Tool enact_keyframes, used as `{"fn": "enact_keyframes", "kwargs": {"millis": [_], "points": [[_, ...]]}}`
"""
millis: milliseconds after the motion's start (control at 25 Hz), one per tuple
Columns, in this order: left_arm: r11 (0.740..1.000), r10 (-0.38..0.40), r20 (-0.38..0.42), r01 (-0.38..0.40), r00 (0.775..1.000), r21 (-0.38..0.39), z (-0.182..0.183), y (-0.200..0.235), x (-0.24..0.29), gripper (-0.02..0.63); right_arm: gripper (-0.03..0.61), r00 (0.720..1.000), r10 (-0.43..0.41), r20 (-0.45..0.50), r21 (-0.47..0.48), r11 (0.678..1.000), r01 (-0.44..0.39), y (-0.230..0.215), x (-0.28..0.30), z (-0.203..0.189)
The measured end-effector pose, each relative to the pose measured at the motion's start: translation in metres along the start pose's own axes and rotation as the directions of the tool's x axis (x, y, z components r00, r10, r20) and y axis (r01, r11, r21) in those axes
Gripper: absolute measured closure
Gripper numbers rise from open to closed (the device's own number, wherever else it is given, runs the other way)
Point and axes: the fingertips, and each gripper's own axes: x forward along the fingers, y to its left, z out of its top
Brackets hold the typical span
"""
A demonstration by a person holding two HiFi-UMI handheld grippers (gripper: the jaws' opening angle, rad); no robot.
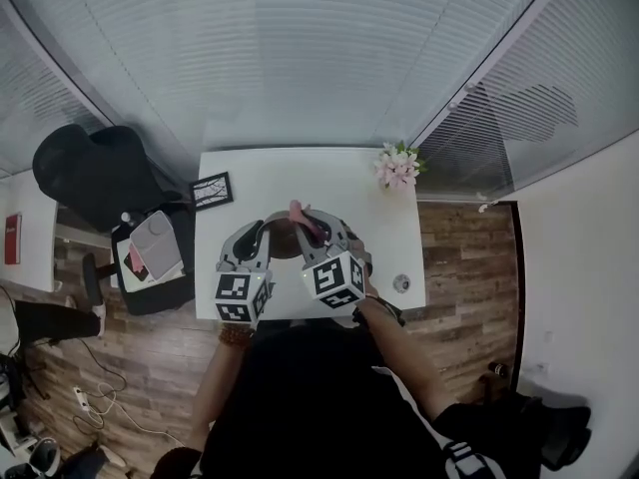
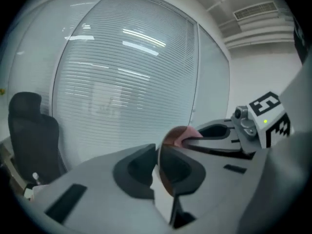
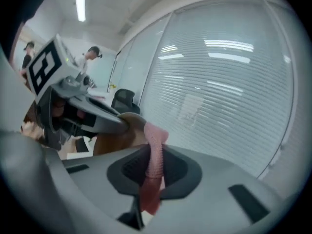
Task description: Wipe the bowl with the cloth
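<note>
A: Bowl status?
B: Bowl (image 1: 284, 236) sits over the near half of the table (image 1: 300, 173), between the two gripper tips. Left gripper (image 2: 157, 172) is clamped on its rim, jaws nearly together with the thin brown edge between them.
A: Cloth?
B: Cloth (image 3: 152, 155) is pinched in the right gripper (image 3: 148, 172). The pink strip stands up out of the jaws, top end at the bowl's rim.
A: Pose?
B: Grippers are side by side in front of the person (image 1: 300, 397). They point away and slightly down, tips converging. Right forearm (image 1: 399, 342) comes in from the lower right of the head view.
A: Gaps?
B: In the head view the gripper bodies cover most of the bowl and the hands. Can't tell if the bowl touches the table. Left gripper view is blurred and shows the bowl edge-on only.
</note>
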Motion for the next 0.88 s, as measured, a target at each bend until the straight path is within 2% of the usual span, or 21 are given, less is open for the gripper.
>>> {"fn": "enact_keyframes", "kwargs": {"millis": [40, 80, 120, 200, 240, 280, 360, 400, 440, 480, 560, 600, 640, 720, 800, 880], "points": [[1.0, -0.003, 0.009, 0.003, 1.0, -0.027, -0.001, 0.001, -0.002, 0.58, 0.545, 1.0, 0.016, -0.004, 0.07, 0.997, -0.015, -0.001, -0.001, -0.001], [0.999, -0.016, -0.003, 0.016, 1.0, -0.051, -0.007, 0.001, -0.002, 0.578, 0.546, 0.999, 0.029, -0.019, 0.1, 0.995, -0.027, 0.0, -0.002, -0.003], [0.997, -0.045, -0.039, 0.042, 0.998, -0.07, -0.016, -0.001, 0.0, 0.578, 0.549, 0.998, 0.034, -0.045, 0.069, 0.997, -0.031, 0.001, -0.001, -0.006], [0.992, -0.12, -0.151, 0.112, 0.981, -0.063, -0.039, -0.007, 0.005, 0.574, 0.551, 0.995, 0.019, -0.099, -0.144, 0.989, -0.033, 0.006, 0.002, -0.013], [0.99, -0.139, -0.208, 0.14, 0.968, -0.012, -0.048, -0.009, 0.007, 0.567, 0.551, 0.994, 0.012, -0.11, -0.274, 0.961, -0.042, 0.011, 0.004, -0.014], [0.984, -0.139, -0.256, 0.163, 0.957, 0.075, -0.054, -0.012, 0.008, 0.559, 0.551, 0.994, 0.009, -0.111, -0.398, 0.916, -0.053, 0.016, 0.005, -0.014], [0.945, -0.096, -0.3, 0.181, 0.949, 0.273, -0.055, -0.017, 0.009, 0.531, 0.551, 0.994, 0.021, -0.104, -0.584, 0.808, -0.078, 0.027, 0.006, -0.009], [0.923, -0.065, -0.298, 0.171, 0.952, 0.345, -0.051, -0.018, 0.01, 0.534, 0.552, 0.994, 0.033, -0.1, -0.635, 0.767, -0.089, 0.032, 0.006, -0.005], [0.909, -0.038, -0.291, 0.154, 0.956, 0.387, -0.047, -0.017, 0.011, 0.553, 0.552, 0.995, 0.042, -0.094, -0.663, 0.743, -0.093, 0.035, 0.006, -0.001], [0.908, -0.02, -0.283, 0.136, 0.959, 0.396, -0.042, -0.014, 0.011, 0.568, 0.551, 0.996, 0.043, -0.083, -0.672, 0.736, -0.088, 0.036, 0.005, 0.003], [0.921, 0.005, -0.256, 0.095, 0.967, 0.377, -0.029, -0.009, 0.009, 0.598, 0.54, 0.999, 0.014, -0.045, -0.659, 0.751, -0.04, 0.035, 0.005, 0.012], [0.92, 0.025, -0.238, 0.071, 0.971, 0.386, -0.023, -0.007, 0.007, 0.6, 0.534, 1.0, -0.014, -0.025, -0.645, 0.764, -0.005, 0.033, 0.005, 0.017], [0.914, 0.046, -0.218, 0.047, 0.975, 0.402, -0.017, -0.005, 0.005, 0.601, 0.531, 0.999, -0.041, -0.011, -0.622, 0.783, 0.025, 0.03, 0.006, 0.021], [0.914, 0.074, -0.167, 0.0, 0.983, 0.405, -0.006, -0.004, 0.002, 0.601, 0.534, 0.998, -0.063, -0.007, -0.535, 0.844, 0.05, 0.025, 0.007, 0.027], [0.93, 0.095, -0.1, -0.053, 0.99, 0.365, 0.003, -0.001, -0.006, 0.6, 0.541, 0.998, -0.059, -0.014, -0.427, 0.903, 0.048, 0.022, 0.007, 0.032], [0.955, 0.109, -0.029, -0.096, 0.994, 0.279, 0.015, 0.003, -0.013, 0.592, 0.545, 0.997, -0.076, 0.006, -0.355, 0.932, 0.073, 0.019, 0.004, 0.037]]}}
